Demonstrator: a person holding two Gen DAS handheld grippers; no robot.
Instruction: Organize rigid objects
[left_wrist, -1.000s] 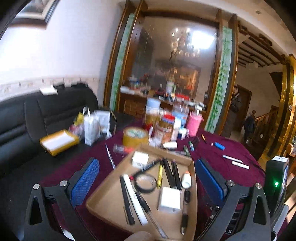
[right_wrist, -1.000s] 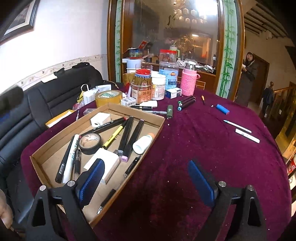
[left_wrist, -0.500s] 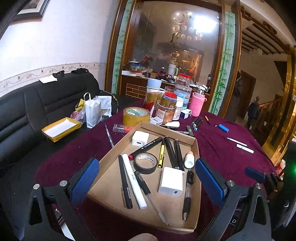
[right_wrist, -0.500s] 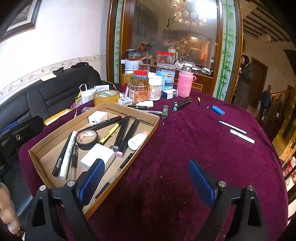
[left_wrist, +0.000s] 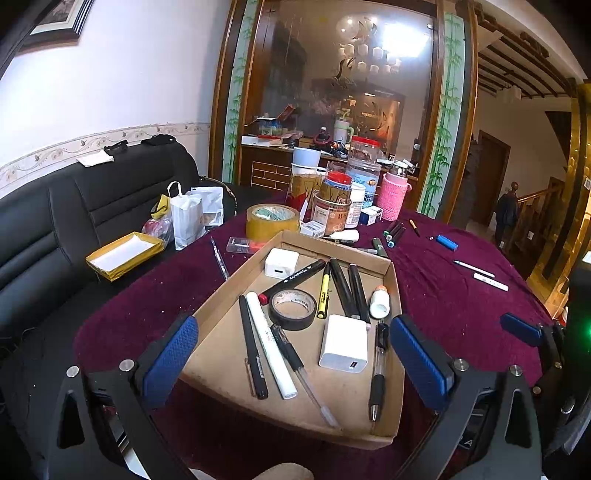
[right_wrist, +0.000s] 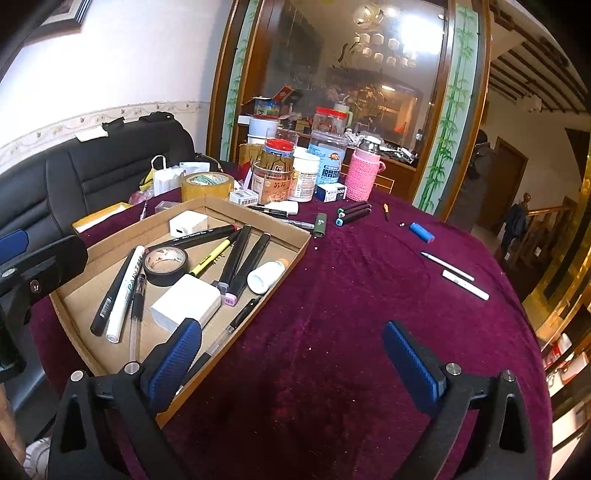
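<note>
two grippers are mine, and from the left wrist view my left gripper (left_wrist: 291, 362) hangs spread wide with nothing between its blue pads, straddling the near end of the cardboard tray (left_wrist: 394, 291) on the maroon tablecloth (left_wrist: 443, 295). inside the tray lie a black tape roll (left_wrist: 292, 309), a yellow highlighter (left_wrist: 324, 291), two black markers (left_wrist: 349, 288), a white paint pen (left_wrist: 270, 350), a large white charger (left_wrist: 344, 349) near me and a small white charger (left_wrist: 281, 263) at the far left corner. all of these look light and stiff; i judge the chargers smooth and a bit slippery, best squeezed across their flat sides, and the pens best pinched mid-barrel so they don't swing or roll. from the right wrist view my right gripper (right_wrist: 291, 363) is likewise wide apart and holding nothing, its left pad over the tray's near right edge and its right pad over bare cloth. loose things still outside the tray sit to the right and far: a blue lighter (right_wrist: 421, 232), two white pens (right_wrist: 456, 275) well apart from the tray, a pair of green-capped markers (right_wrist: 352, 213) and a dark green stick (right_wrist: 320, 224) just beside the tray's far corner. i'd guess the thin pens are the trickiest, lying flat in the soft pile, so my pads should press down around the middle before closing.
</note>
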